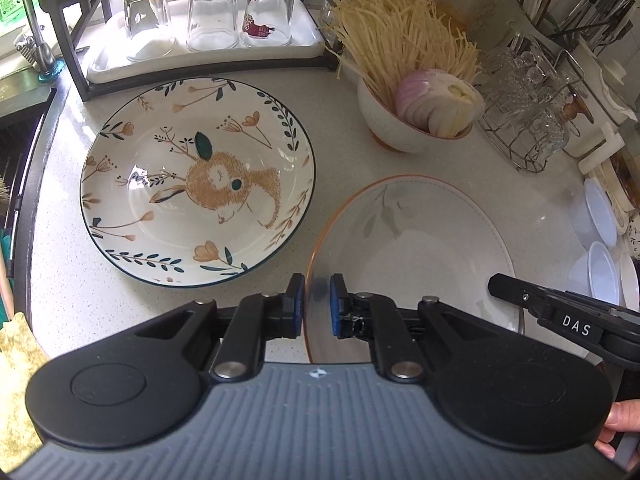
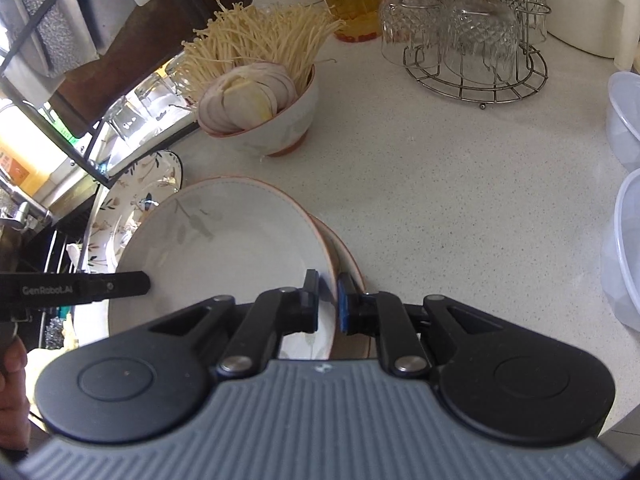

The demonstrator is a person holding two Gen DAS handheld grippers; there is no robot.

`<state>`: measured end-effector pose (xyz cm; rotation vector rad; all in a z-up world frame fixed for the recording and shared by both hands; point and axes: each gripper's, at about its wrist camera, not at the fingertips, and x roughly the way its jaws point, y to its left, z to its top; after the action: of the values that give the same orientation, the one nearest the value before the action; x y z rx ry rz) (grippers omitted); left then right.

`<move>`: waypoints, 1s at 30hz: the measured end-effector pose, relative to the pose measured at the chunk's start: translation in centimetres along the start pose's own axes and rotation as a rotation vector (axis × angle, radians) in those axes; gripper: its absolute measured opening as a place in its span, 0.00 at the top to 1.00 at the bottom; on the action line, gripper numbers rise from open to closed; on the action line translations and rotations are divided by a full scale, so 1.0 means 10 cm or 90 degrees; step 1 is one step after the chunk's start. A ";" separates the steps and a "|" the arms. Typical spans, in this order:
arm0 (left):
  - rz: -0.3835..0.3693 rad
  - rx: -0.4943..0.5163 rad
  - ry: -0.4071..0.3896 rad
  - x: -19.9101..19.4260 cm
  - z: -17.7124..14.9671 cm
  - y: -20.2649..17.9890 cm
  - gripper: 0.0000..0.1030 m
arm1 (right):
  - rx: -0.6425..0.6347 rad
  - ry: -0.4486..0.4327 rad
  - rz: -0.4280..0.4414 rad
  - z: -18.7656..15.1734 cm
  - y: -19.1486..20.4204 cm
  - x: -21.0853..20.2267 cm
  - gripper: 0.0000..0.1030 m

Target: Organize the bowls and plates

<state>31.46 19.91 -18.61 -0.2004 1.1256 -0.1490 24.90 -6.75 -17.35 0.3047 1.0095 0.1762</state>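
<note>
The speckled bench [image 1: 460,168] carries everything here, and its biggest piece of crockery is the rabbit plate [image 1: 196,180], lying flat near the black rack [image 1: 76,68] of upturned glasses. Just beside that plate, toward the right, sits the pale orange-rimmed bowl [image 1: 420,248], and the right wrist view suggests a second rim [image 2: 340,248] of the same kind underneath it, so it may already be nested in another bowl. Further back stands a smaller bowl of noodles and sliced onion [image 1: 416,120], well apart from the hands.

The left gripper [image 1: 318,304] is pinched narrow on the near left rim of the pale bowl, one pad inside the wall and one outside. The right gripper [image 2: 328,300] is likewise closed narrow on the opposite side, its pads straddling the wall; whether it takes in one rim or both I cannot tell.

The step in hand looks like a two-handed move of this bowl. To do it well, both grips should stay level and rise together so the bowl does not tilt or twist out of the pads, and it should clear the rabbit plate's edge before travelling sideways. Glazed ceramic is slippery, so slow, even motion seems wise.
</note>
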 end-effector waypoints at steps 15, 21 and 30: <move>-0.034 -0.015 -0.026 -0.24 -0.02 -0.02 0.58 | 0.061 0.014 0.010 0.00 -0.09 -0.03 0.86; -0.036 -0.015 -0.028 -0.30 -0.04 -0.03 0.55 | 0.078 0.016 0.017 0.00 -0.12 -0.04 0.84; -0.044 -0.004 -0.033 -0.33 -0.03 -0.07 0.55 | 0.093 0.028 0.017 0.04 -0.13 -0.12 0.81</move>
<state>29.74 19.95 -15.69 -0.2476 1.0678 -0.2009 24.62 -8.41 -16.65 0.4485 1.0645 0.1335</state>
